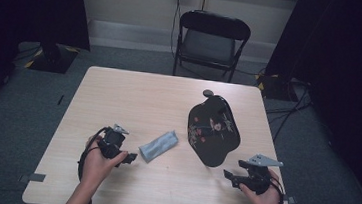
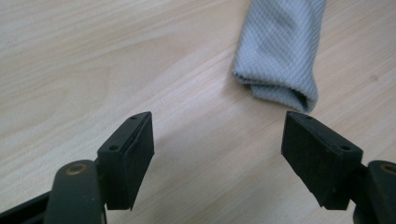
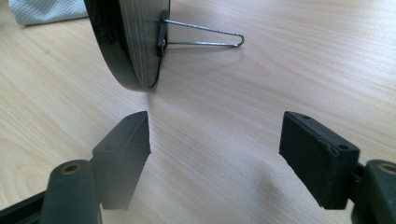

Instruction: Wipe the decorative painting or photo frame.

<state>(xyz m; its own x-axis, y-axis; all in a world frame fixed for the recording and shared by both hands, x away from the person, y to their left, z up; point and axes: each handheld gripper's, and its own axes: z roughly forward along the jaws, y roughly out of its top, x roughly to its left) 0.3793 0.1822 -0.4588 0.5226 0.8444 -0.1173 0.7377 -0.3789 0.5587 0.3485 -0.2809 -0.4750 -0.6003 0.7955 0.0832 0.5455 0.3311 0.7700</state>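
Note:
A folded grey cloth (image 1: 158, 145) lies near the middle of the wooden table (image 1: 134, 97). My left gripper (image 1: 131, 157) is just left of it, jaws open and empty; in the left gripper view the cloth (image 2: 282, 51) lies just beyond the right pad. A black oval mirror (image 1: 213, 130) with a printed front stands propped on a wire stand at the right. My right gripper (image 1: 227, 176) is open a little in front of it. In the right gripper view the mirror's wooden back (image 3: 135, 37) and wire stand (image 3: 205, 37) rise ahead of the empty jaws.
A black folding chair (image 1: 212, 42) stands beyond the table's far edge. Dark curtains hang at both sides, and cables run across the floor at the right. A person's hands hold both grippers near the table's front edge.

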